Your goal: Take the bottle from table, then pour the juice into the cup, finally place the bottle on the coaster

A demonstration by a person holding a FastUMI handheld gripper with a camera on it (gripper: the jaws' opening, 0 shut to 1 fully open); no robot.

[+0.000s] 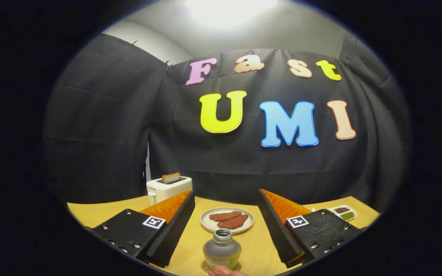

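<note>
Claw (pixel 226 226) wide open, touching nothing, bottle (pixel 221 251) uncapped on its coaster (pixel 205 267) between the fingers, so a skewed close could tip it and spill juice across the table (pixel 190 245)

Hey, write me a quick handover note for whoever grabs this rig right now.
Hand-held gripper: open, fingers spread wide to either side of the bottle, touching nothing.
Bottle: upright, uncapped, between the fingers, apparently already on the coaster. A fingertip shows at its base.
Beyond it: plate of food, toaster, small tray.
Cup: cannot place it. Whether pouring is done, cannot tell.
Left: confirm the pour; if done, just back away.
</note>
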